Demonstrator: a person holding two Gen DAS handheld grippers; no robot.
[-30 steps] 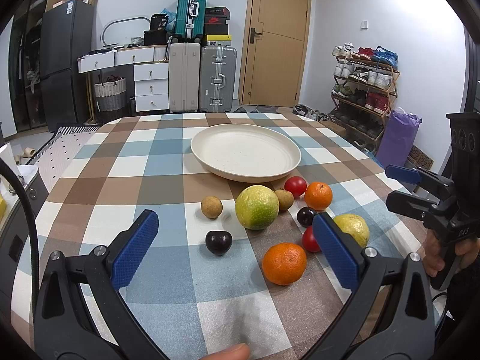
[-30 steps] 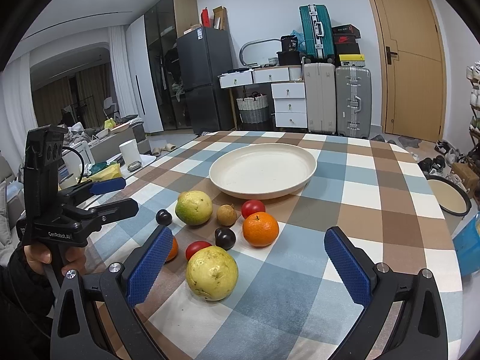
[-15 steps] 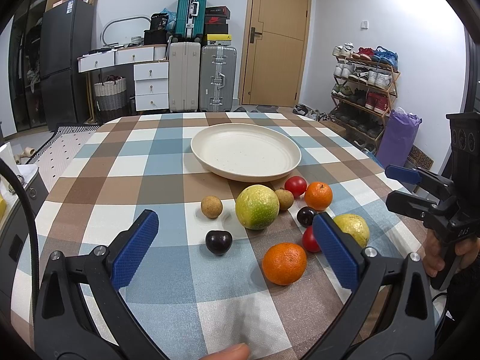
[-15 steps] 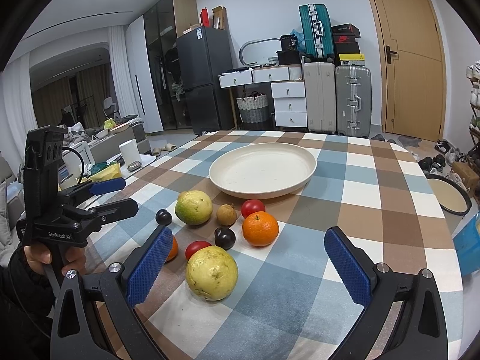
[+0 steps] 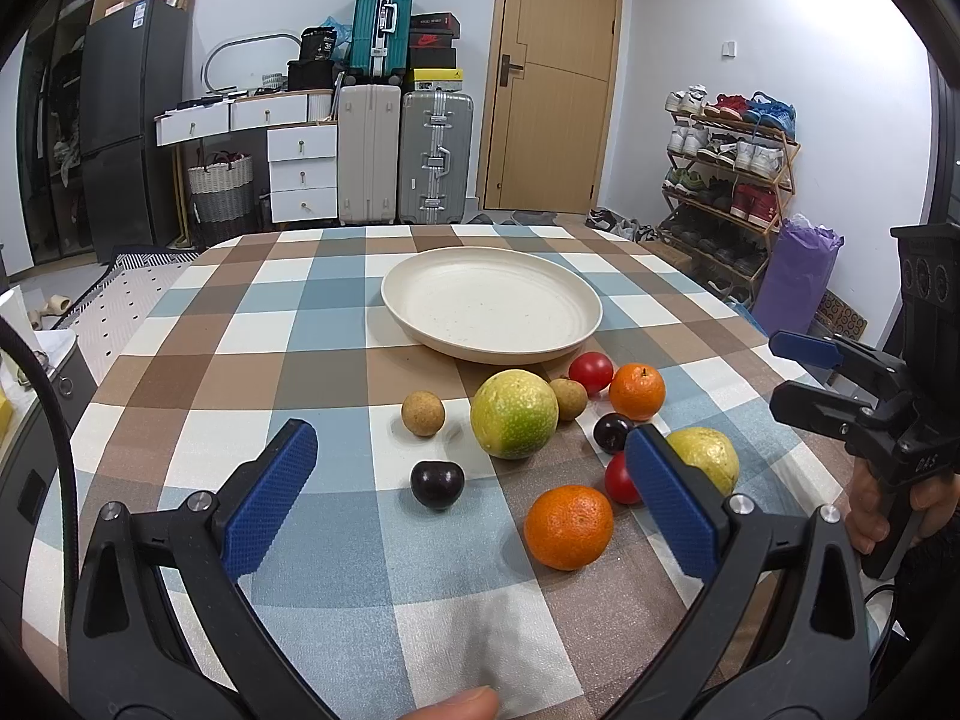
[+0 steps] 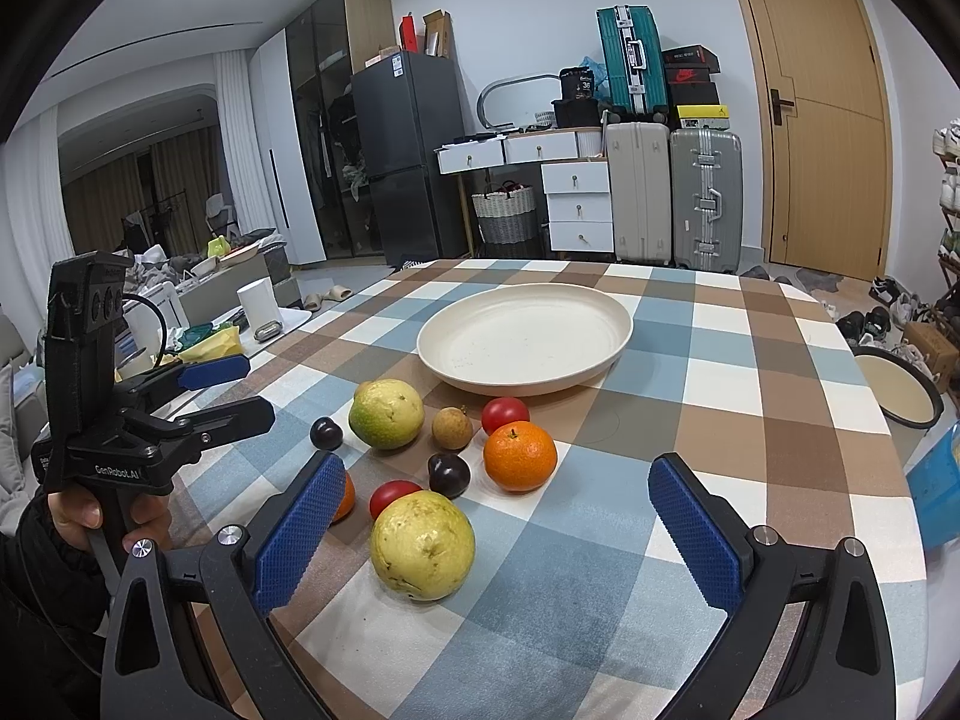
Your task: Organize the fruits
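An empty cream plate [image 5: 492, 336] [image 6: 612, 324] sits mid-table on a checked cloth. In front of it lie loose fruits: a green-yellow guava [image 5: 513, 414] [image 6: 387, 414], a yellow guava [image 5: 708, 456] [image 6: 423, 546], two oranges [image 5: 569, 527] [image 5: 637, 391] [image 6: 519, 456], red tomatoes [image 5: 591, 372] [image 6: 505, 414], dark plums [image 5: 437, 483] [image 6: 449, 474] and brown longans [image 5: 423, 414] [image 6: 452, 428]. My left gripper [image 5: 474, 504] is open and empty, just short of the near plum and orange. My right gripper [image 6: 498, 534] is open and empty, with the yellow guava between its fingers' line.
The checked table [image 5: 252, 360] drops off at the right edge beside a shoe rack [image 5: 729, 180]. Suitcases [image 5: 435, 156] and a drawer unit [image 5: 300, 174] stand behind by the door. A white cup [image 6: 258, 306] sits on a side table at left; a basin [image 6: 897, 390] lies on the floor at right.
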